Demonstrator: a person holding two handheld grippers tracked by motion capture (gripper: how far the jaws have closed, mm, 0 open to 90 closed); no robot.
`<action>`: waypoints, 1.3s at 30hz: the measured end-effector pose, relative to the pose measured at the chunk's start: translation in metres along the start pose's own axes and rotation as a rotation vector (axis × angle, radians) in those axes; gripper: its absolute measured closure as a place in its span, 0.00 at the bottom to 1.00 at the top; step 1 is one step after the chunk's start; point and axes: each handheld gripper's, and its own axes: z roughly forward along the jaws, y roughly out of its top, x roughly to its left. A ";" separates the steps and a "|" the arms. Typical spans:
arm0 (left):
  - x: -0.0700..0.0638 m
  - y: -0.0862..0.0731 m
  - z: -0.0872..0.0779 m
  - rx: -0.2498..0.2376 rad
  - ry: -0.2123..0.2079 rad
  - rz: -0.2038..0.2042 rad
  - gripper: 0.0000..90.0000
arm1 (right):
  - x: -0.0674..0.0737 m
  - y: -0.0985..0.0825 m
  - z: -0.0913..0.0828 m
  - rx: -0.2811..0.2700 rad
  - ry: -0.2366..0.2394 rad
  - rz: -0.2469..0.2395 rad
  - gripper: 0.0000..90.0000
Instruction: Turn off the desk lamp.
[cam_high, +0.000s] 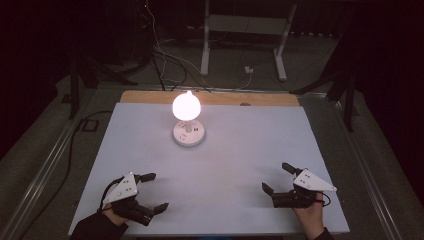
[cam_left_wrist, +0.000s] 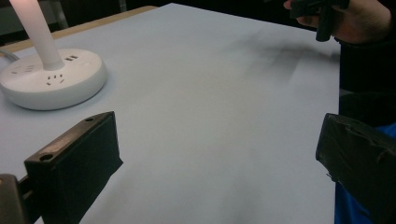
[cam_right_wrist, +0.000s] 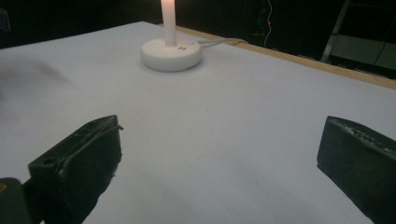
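Observation:
A lit bulb (cam_high: 186, 105) glows on a round white socket base (cam_high: 189, 133) near the back middle of the white table (cam_high: 220, 150). The base (cam_left_wrist: 51, 79) has a white neck rising from it, and it stands farther off as the base (cam_right_wrist: 171, 53) in the right gripper view. My left gripper (cam_high: 152, 192) rests at the front left, open, with nothing between its jaws. My right gripper (cam_high: 276, 177) rests at the front right, also open and empty. The other hand with its gripper (cam_left_wrist: 322, 14) sits at the top right of the left gripper view.
A cable (cam_right_wrist: 224, 42) runs from the base toward the table's wooden back edge (cam_high: 210, 98). Behind the table stand a white frame (cam_high: 245, 35) and loose wires (cam_high: 165, 55) on a dark floor. Metal rails (cam_high: 45, 165) flank the table.

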 end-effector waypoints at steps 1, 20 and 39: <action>0.000 0.000 0.000 0.000 0.000 0.000 0.00 | 0.000 0.000 0.000 -0.003 -0.002 -0.002 0.00; 0.007 0.032 0.014 -0.022 0.024 -0.016 0.00 | 0.000 0.001 -0.001 -0.016 0.001 0.007 0.00; 0.019 0.065 0.054 -0.027 0.082 -0.041 0.00 | 0.001 0.002 -0.002 -0.031 0.011 0.016 0.00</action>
